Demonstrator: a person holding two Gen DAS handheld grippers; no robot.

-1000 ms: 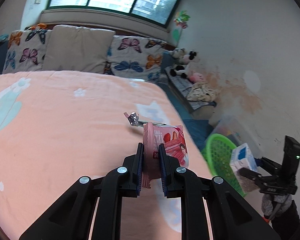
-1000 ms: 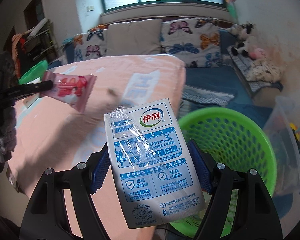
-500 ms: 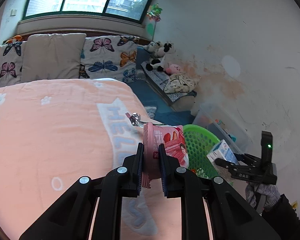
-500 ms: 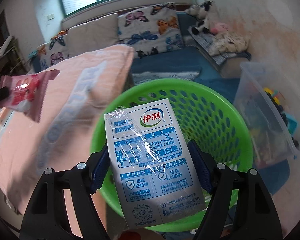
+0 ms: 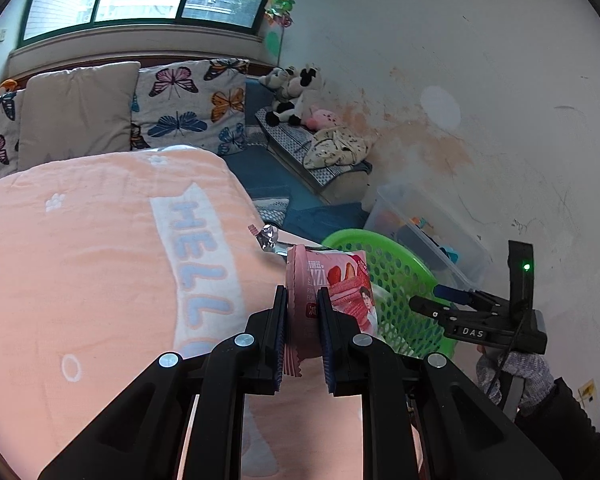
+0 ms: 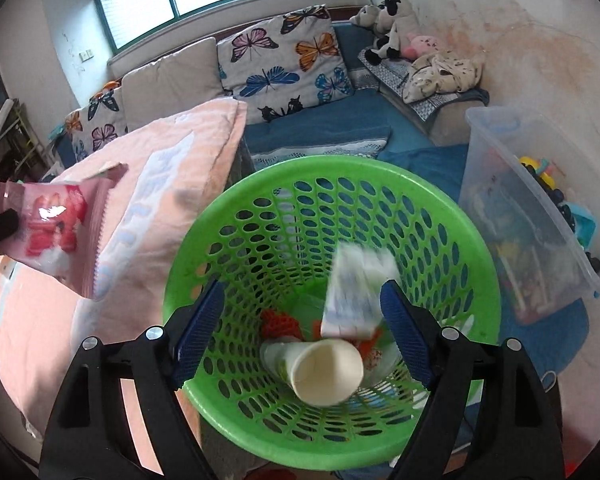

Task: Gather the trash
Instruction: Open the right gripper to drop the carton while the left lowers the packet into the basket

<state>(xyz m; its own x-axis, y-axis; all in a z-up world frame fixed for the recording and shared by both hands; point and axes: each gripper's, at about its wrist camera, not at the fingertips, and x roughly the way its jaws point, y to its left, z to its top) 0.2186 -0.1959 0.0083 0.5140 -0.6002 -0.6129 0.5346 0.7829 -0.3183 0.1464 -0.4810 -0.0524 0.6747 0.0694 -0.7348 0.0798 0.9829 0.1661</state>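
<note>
- Peach blanket [image 5: 80, 264] lettered "HELLO" covers the bed, butterfly pillows [image 5: 188, 108] stacked under the window behind it.
- Left gripper [image 5: 302, 312] is clamped narrow on a pink snack wrapper [image 5: 332, 288], held above the blanket's edge; a bit of silver foil [image 5: 267, 237] shows just beyond the wrapper.
- From the right wrist view, that same wrapper [image 6: 56, 228] hangs to the left of the basket, over the blanket [image 6: 148, 184].
- Right gripper [image 6: 300, 320] stands wide apart above the green basket [image 6: 452, 216], its blue pads [image 6: 404, 328] gripping nothing.
- Between the pads, a blue-and-white milk carton [image 6: 356, 292] appears blurred inside the basket, free of both fingers.
- At the basket's bottom lies a paper cup [image 6: 324, 368] on its side, mouth toward the camera, with orange scraps [image 6: 278, 322] beside it.
- Seen from the left wrist, the basket [image 5: 396, 280] sits on the floor just beside the bed, the right gripper [image 5: 440, 300] over its rim.
- Clear plastic bin [image 6: 532, 208] of toys stands right of the basket, near the stained wall; plush toys [image 6: 396, 24] sit on a bench beyond.
</note>
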